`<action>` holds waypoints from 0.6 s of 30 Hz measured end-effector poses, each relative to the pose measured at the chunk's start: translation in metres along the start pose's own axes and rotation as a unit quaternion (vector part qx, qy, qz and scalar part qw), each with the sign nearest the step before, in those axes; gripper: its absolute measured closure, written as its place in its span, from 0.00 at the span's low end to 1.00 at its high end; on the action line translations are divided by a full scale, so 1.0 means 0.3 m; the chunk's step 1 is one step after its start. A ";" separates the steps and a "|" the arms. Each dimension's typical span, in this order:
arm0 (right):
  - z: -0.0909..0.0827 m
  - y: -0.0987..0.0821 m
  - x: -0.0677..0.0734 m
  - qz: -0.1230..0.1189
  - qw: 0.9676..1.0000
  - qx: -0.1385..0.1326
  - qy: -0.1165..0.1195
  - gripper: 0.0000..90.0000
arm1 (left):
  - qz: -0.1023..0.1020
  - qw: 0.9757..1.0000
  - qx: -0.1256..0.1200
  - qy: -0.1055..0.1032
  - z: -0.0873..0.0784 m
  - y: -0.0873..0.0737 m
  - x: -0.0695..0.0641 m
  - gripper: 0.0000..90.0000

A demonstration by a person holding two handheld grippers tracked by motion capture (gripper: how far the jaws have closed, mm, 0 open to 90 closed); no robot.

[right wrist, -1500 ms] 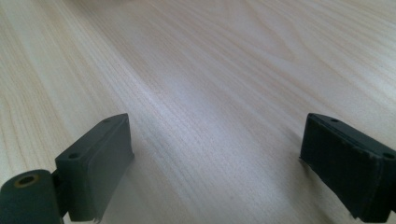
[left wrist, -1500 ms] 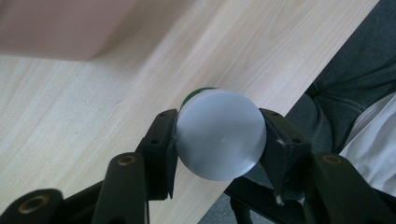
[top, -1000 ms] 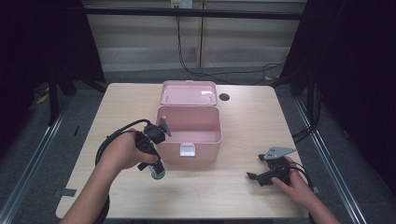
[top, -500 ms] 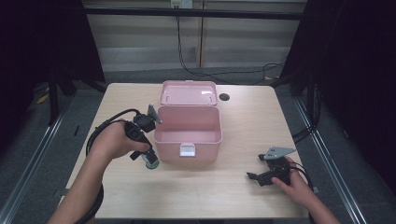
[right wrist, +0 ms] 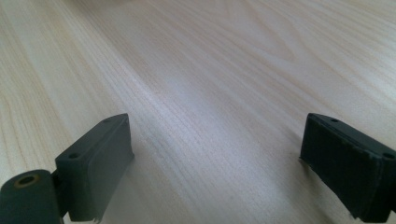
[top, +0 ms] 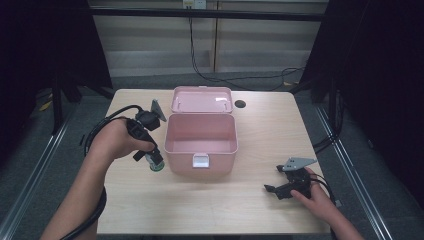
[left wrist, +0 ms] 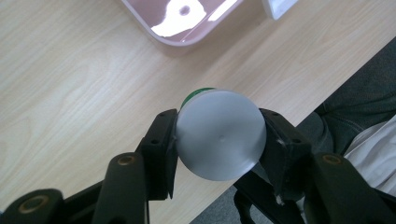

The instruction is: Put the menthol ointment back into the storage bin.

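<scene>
Your left gripper (top: 156, 162) pinching a small green bottle (left wrist: 219, 134) just left of the open pink box (top: 201, 140), your right gripper (top: 280, 190) resting on the wooden table (top: 270, 125), jaws spread wide, holding nothing.

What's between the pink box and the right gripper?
Bare tabletop. In the high view, nothing sits between the pink box and the right gripper, which rests open on the wood.
</scene>
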State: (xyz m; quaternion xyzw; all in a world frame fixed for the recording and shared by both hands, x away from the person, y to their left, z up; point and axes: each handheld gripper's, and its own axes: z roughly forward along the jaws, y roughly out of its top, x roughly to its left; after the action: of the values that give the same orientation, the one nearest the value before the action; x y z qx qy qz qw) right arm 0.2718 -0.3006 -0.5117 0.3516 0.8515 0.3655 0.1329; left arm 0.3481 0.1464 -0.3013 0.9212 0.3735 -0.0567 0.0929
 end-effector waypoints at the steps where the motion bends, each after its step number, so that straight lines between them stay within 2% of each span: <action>1: 0.000 0.000 0.000 0.001 1.000 0.000 0.000 0.09 | -0.001 1.000 0.001 0.001 -0.006 0.003 0.002 0.56; 9: 0.000 0.000 0.000 0.000 1.000 0.000 0.000 0.09 | -0.007 1.000 0.001 0.013 -0.046 0.029 0.008 0.56; 18: 0.000 0.000 0.000 0.000 1.000 0.000 0.000 0.09 | -0.008 1.000 -0.011 0.015 -0.088 0.063 0.007 0.56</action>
State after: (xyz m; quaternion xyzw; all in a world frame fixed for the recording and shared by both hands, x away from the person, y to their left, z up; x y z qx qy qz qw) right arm 0.2718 -0.3006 -0.5117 0.3519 0.8515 0.3655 0.1323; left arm 0.3638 0.1401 -0.2735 0.9179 0.3827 -0.0400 0.0969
